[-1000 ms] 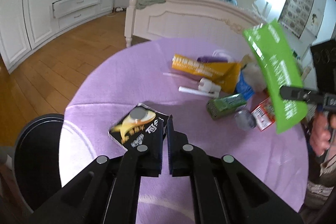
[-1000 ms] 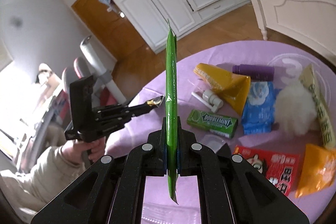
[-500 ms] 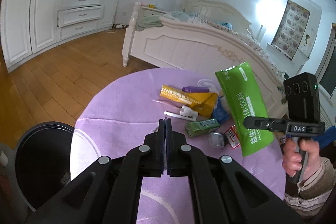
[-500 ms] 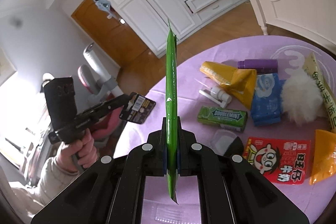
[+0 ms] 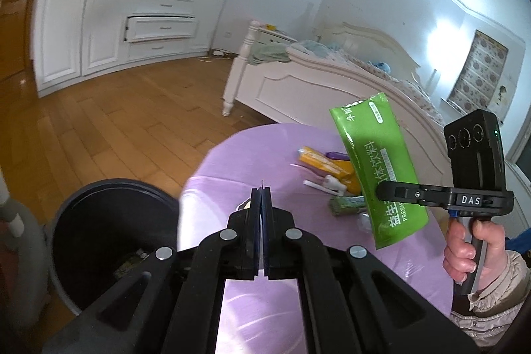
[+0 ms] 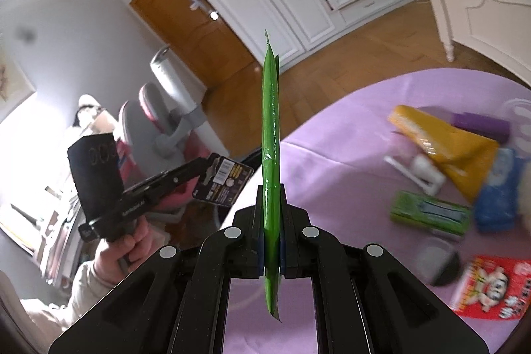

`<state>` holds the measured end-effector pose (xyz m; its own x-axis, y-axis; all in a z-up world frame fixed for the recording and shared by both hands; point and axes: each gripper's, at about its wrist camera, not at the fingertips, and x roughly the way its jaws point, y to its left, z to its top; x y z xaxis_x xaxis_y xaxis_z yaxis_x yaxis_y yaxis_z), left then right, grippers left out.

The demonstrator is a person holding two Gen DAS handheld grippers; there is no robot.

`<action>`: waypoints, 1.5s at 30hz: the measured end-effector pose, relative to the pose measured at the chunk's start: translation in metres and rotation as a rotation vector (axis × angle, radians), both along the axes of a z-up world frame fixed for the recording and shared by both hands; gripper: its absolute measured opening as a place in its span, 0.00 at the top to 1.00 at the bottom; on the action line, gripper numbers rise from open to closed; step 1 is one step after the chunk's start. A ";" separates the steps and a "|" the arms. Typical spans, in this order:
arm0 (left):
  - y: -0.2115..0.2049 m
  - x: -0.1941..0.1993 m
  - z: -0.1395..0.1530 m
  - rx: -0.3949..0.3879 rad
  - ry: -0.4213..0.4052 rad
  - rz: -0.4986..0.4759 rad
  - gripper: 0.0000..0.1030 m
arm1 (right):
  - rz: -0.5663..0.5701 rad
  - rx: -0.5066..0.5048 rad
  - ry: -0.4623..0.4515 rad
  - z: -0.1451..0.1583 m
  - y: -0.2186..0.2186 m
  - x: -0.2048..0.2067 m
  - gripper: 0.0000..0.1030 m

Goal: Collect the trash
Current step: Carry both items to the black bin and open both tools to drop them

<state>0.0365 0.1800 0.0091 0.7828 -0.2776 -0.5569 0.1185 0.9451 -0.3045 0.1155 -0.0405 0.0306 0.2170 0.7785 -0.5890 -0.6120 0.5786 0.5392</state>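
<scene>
My left gripper (image 5: 262, 198) is shut on a flat black and yellow card pack (image 6: 223, 181), edge-on in its own view, held in the air over the table's left edge. My right gripper (image 6: 272, 214) is shut on a green drink pouch (image 6: 270, 135), which shows flat in the left wrist view (image 5: 378, 168), raised above the purple table (image 5: 232, 188). A black trash bin (image 5: 99, 238) stands on the floor left of the table, below and left of my left gripper.
On the table lie a yellow pouch (image 6: 444, 138), a purple tube (image 6: 481, 123), a green gum pack (image 6: 429, 213), a white pump head (image 6: 421, 171), a blue pack (image 6: 497, 188) and a red snack packet (image 6: 491, 287). A white bed (image 5: 332, 78) stands behind; a chair (image 6: 156, 125) on the left.
My left gripper has lifted the card pack off the table and swung left toward the bin. My right gripper has kept the green pouch raised and moved left with it.
</scene>
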 end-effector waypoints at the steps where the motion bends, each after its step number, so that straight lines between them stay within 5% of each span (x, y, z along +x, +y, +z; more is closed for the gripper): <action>1: 0.006 -0.003 -0.001 -0.002 0.000 0.013 0.98 | 0.009 -0.003 0.011 -0.002 0.010 0.002 0.93; 18: 0.086 -0.037 -0.038 -0.039 0.048 0.211 0.98 | 0.100 -0.031 0.232 -0.051 0.167 0.022 0.93; 35: 0.111 -0.029 -0.054 -0.076 0.095 0.261 0.98 | 0.091 -0.099 0.234 -0.087 0.203 0.039 0.93; 37: 0.111 -0.027 -0.054 -0.073 0.101 0.274 0.98 | 0.089 -0.095 0.244 -0.089 0.206 0.040 0.89; 42: 0.108 -0.023 -0.054 -0.061 0.108 0.284 0.94 | 0.050 -0.089 0.210 -0.084 0.198 0.042 0.41; 45: 0.103 -0.024 -0.054 -0.051 0.116 0.278 0.94 | 0.038 -0.078 0.200 -0.079 0.192 0.041 0.39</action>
<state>0.0126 0.2830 -0.0451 0.7649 -0.0915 -0.6376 -0.1807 0.9196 -0.3488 0.1569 0.1518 -0.0486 0.0613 0.7345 -0.6758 -0.5196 0.6016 0.6067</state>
